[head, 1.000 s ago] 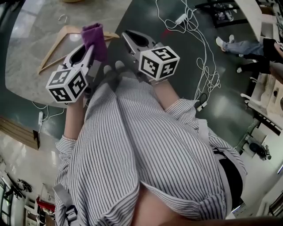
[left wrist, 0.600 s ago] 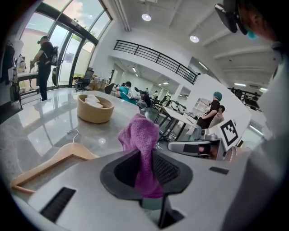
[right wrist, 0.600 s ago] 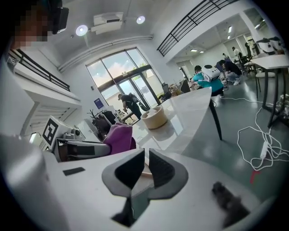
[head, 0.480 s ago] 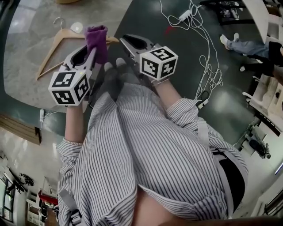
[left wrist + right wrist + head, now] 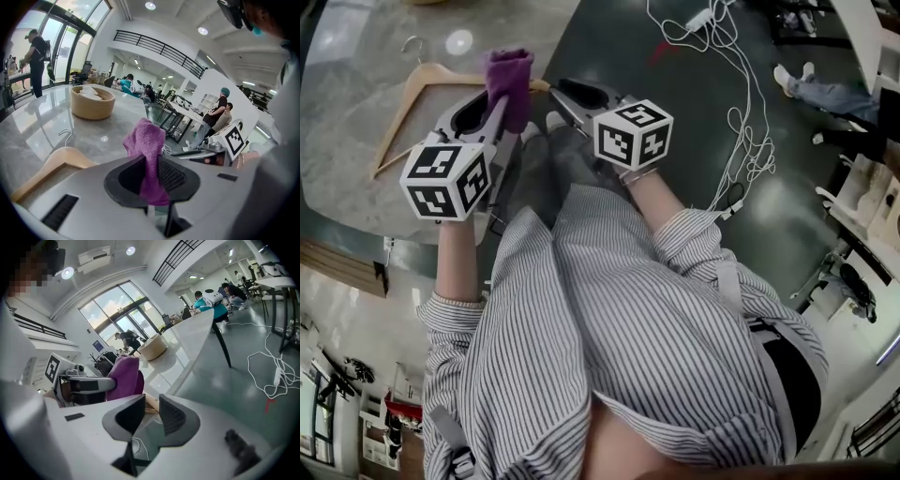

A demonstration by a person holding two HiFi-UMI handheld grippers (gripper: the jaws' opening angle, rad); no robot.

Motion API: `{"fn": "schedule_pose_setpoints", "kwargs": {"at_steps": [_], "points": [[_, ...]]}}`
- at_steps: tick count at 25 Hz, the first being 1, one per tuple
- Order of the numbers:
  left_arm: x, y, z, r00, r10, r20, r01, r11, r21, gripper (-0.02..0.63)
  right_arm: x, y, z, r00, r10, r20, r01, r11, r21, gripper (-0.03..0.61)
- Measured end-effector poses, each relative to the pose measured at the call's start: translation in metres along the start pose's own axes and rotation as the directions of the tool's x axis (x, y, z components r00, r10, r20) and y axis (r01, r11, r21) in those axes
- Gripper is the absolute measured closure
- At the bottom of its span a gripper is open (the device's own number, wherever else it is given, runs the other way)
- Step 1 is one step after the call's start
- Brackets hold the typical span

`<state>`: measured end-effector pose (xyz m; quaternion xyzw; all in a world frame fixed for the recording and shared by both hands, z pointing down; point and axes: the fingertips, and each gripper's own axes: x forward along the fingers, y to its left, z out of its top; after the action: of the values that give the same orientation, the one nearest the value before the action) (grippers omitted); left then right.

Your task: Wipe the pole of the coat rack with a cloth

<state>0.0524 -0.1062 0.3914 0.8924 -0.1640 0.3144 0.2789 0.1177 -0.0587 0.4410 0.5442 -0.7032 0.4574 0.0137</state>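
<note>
Item: cloth [image 5: 146, 140], purple, napped weave, bunched into a loose roll.
Location: clamped in the left gripper [image 5: 151, 165] and held over the edge of the bench [image 5: 356, 141]. Its top sticks up past the jaw tips and a short tail hangs down between them.
Left jaws: closed on the cloth about mid-length, with the ribbed pads pressing into the fabric from both sides.
Right jaws: the right gripper [image 5: 152, 412] has just been opening. Its jaws stand apart with nothing between them, just beside the left gripper and level with it.
Weight: judged very light, no load on the grip.
Stiffness: judged soft and limp. It keeps its shape only where it is bunched, and the free top slumps a little to one side.
Surface: judged grippy rather than slippery, so the nap should catch on the ribbed pads.
Fragility: none expected. It can be squeezed hard without harm.
Where to hold: on the thick bunched part, as now, leaving plenty of free cloth beyond the tips to fold round a pole. A thin single layer would likely drag out under rubbing.
Second hold: the free top is the likely place for the right jaws, if the cloth needs stretching or wrapping.
Coat rack and pole: in no view, so their place cannot be told.
Also on bench: a wooden hanger [image 5: 49, 164] lying flat near the cloth, and a tan bowl [image 5: 92, 102] farther back.
On floor: white cables [image 5: 741, 112], well apart from both grippers.
</note>
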Motion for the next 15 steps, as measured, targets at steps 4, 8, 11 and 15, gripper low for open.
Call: {"fn": "schedule_pose_setpoints", "kwargs": {"at_steps": [4,8,11,15], "points": [[0.012,0.003,-0.006,1.0,-0.014,-0.028,0.014,1.0,0.0,0.534,0.011,-0.005,-0.003,1.0,0.006,-0.008,-0.006,1.0,0.029,0.494],[0.025,0.002,-0.014,0.999,-0.012,-0.053,0.012,1.0,-0.013,0.534,0.017,-0.012,-0.011,1.0,0.018,-0.018,-0.016,0.995,0.095,0.483],[0.034,0.0,-0.019,0.997,-0.023,-0.073,0.022,1.0,-0.008,0.534,0.021,-0.016,-0.016,0.999,0.029,-0.027,-0.025,0.992,0.126,0.47],[0.039,0.002,-0.021,0.996,-0.03,-0.084,0.029,0.999,-0.019,0.534,0.03,-0.02,-0.02,0.998,0.051,-0.034,-0.044,0.986,0.163,0.459]]}}
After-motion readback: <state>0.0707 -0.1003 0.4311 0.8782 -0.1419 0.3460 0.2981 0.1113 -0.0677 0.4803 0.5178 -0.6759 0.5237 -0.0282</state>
